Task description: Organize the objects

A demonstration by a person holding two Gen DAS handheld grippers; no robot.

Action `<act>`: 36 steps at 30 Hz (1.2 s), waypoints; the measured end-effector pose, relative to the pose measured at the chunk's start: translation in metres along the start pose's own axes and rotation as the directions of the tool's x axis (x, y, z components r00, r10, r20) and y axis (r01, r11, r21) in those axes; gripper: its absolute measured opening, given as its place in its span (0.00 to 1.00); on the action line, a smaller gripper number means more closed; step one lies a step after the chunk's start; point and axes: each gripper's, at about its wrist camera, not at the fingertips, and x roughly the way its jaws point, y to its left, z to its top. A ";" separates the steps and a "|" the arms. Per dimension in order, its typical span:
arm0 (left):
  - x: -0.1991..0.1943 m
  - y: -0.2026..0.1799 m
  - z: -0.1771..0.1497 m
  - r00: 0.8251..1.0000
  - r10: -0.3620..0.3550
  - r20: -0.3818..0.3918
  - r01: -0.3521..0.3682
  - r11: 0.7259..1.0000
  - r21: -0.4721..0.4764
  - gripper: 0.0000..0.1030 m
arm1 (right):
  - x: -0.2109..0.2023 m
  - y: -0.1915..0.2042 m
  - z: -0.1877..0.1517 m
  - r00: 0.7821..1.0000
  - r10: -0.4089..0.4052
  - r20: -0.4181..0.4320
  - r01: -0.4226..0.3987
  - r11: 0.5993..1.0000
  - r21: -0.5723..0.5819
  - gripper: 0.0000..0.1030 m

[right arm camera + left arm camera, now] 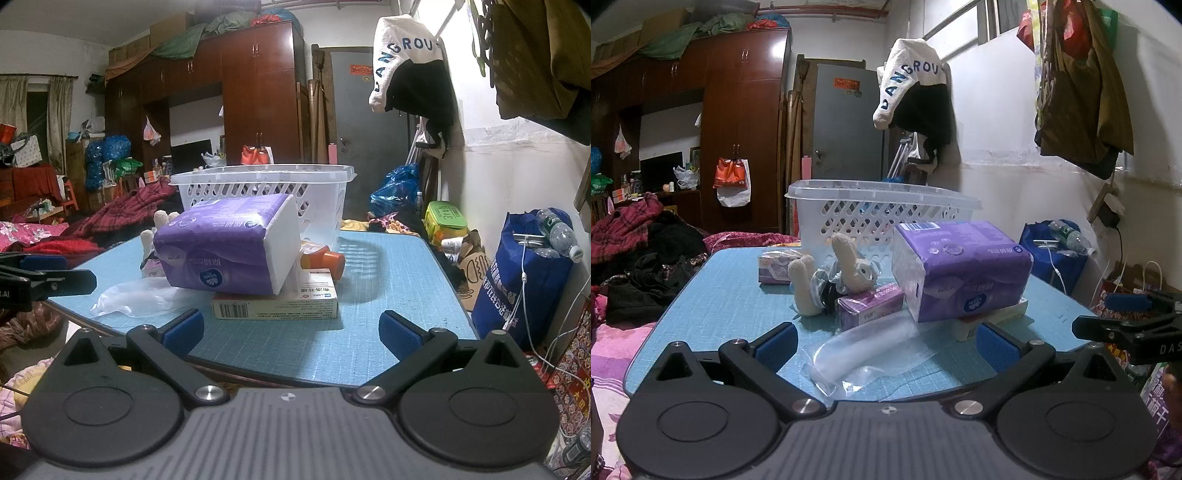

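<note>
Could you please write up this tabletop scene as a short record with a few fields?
surface: blue table
container: white basket at the far side
largest item: purple tissue pack, resting on a flat box
other items: stuffed toy, small purple box, clear plastic bag, orange-capped bottle
left tool: open, empty
right tool: open, empty

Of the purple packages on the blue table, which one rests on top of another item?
The large purple tissue pack: it sits tilted on the white medicine box, while the small purple carton lies on the table.
</note>
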 end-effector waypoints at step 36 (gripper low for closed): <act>0.000 0.001 -0.001 1.000 0.009 0.006 -0.009 1.000 -0.005 1.00 | 0.001 -0.001 -0.001 1.000 -0.001 -0.003 0.001 1.000 -0.007 1.00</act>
